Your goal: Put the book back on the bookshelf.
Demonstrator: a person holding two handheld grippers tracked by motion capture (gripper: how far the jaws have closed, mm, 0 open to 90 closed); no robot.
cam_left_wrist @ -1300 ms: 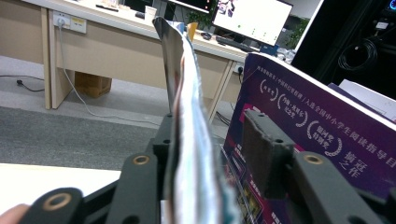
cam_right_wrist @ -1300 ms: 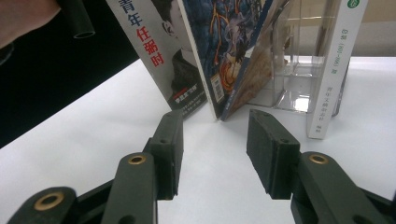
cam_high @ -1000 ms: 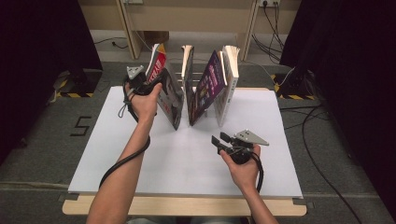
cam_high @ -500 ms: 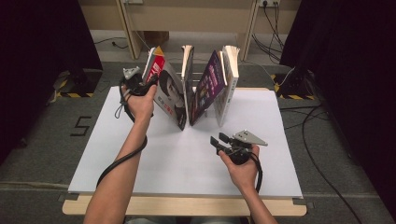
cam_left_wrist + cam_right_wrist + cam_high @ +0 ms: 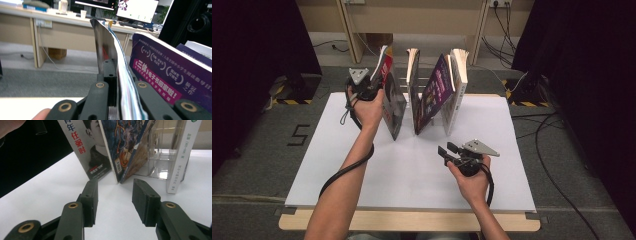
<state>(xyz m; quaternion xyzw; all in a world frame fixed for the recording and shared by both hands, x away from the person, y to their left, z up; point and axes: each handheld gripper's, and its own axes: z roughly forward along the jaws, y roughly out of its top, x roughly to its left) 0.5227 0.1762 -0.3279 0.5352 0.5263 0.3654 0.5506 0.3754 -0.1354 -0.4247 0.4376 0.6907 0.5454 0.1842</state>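
Left hand-held gripper (image 5: 373,86) sits upper left of centre in the high view, at the top edge of the leftmost book (image 5: 392,100). In the left gripper view I see its jaws just closed and now clamped on that book's thin cover (image 5: 106,47), which curves up from between the pads. The book stands tilted at the left end of the row on the white surface (image 5: 337,165), its portrait cover (image 5: 93,152) facing the right gripper view.

Next along: a purple book (image 5: 434,95) leaning at centre top, a white book (image 5: 456,90) just right of it, and a clear acrylic stand (image 5: 162,157) between them in the right gripper view.

Right hand-held gripper (image 5: 446,150) is lower right of centre, well apart from the books. I see its jaws wide apart with nothing between them, bare surface under the pads (image 5: 91,195).
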